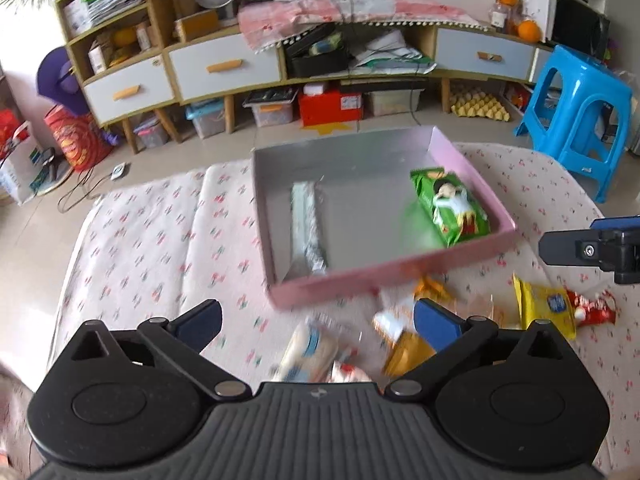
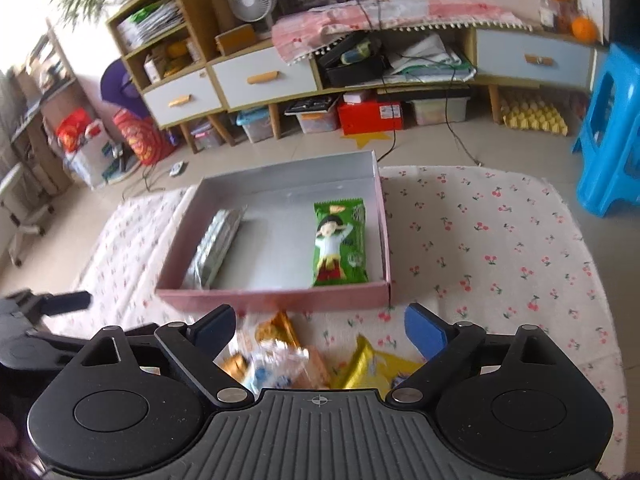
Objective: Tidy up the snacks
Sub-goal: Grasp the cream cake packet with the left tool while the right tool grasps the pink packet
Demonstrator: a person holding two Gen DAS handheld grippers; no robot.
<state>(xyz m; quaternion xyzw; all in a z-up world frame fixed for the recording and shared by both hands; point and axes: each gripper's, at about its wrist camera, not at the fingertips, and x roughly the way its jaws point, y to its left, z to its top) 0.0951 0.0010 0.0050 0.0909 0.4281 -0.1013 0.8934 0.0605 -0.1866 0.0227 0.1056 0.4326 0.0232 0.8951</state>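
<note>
On the cherry-print cloth that covers the surface, going left to right. No earlier frame is to hand, so only the present state is noted.

Left gripper: fingers wide apart, nothing between them. It hangs over the loose snack pile near the front edge of the cloth; the packets there are blurred and cannot be told apart well, though a white-and-blue one and an orange one show.

Pink box: sits on the cloth beyond the pile, open top, grey inside. Silver packet lies along its left wall. Green packet lies near its right wall, flat, with its near end at the front wall.

Right gripper: fingers also wide apart and empty, over the same pile, just short of the box's front wall. A yellow packet and a red one lie at the right end of the pile.

Status, as a judgement: two snacks boxed, the rest still outside.

Risks:
- Both grippers share one small heap; reaching together could knock them against each other or scatter the packets.
- Slick, crinkly wrappers overlap, so a pinch may lift two or slip off.
- The box looks light; a nudge on its front wall could shove it across the cloth.
- The cloth may bunch under a low pass.
</note>
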